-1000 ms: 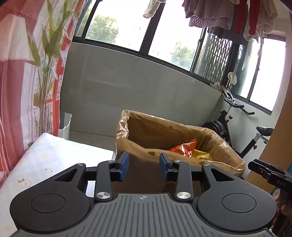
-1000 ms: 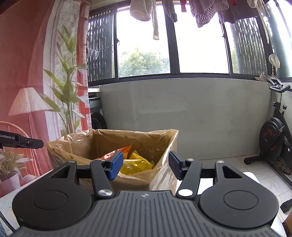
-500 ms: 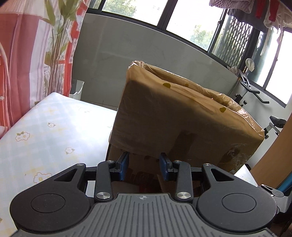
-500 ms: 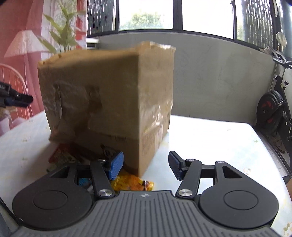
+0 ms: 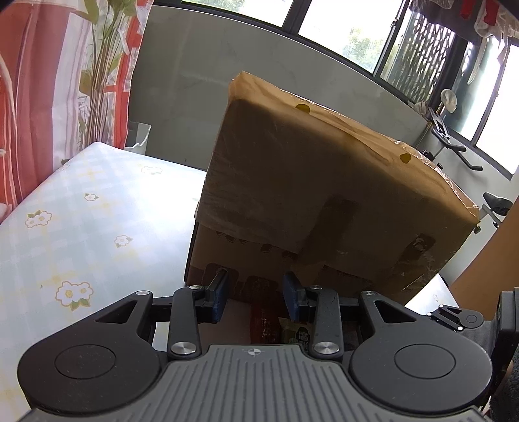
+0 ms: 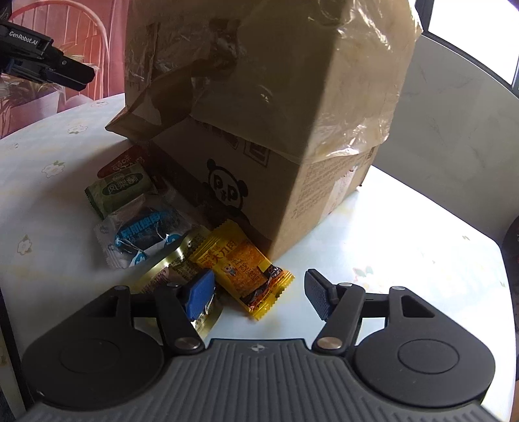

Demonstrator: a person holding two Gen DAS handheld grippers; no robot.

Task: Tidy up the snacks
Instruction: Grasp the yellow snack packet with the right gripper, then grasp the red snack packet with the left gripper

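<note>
Brown cardboard box [image 6: 259,107] fills the upper frame on our flowered table [image 6: 405,253]; snack packets lie at its base, lower left; we judge a pick is starting; our right gripper [image 6: 258,292], jaws just widened and empty, must close on the yellow packet [image 6: 241,263]; our left gripper [image 5: 254,293] stands part-spread, empty.

1. Daylight pours in through the windows [image 5: 327,26], blown out white.
2. Backlit cardboard box [image 6: 259,107] faces look pretty dark and shadowy.
3. Tablecloth [image 6: 405,253] glares white beside it.
4. Fisheye bends the edges; both views stay sharp.
</note>
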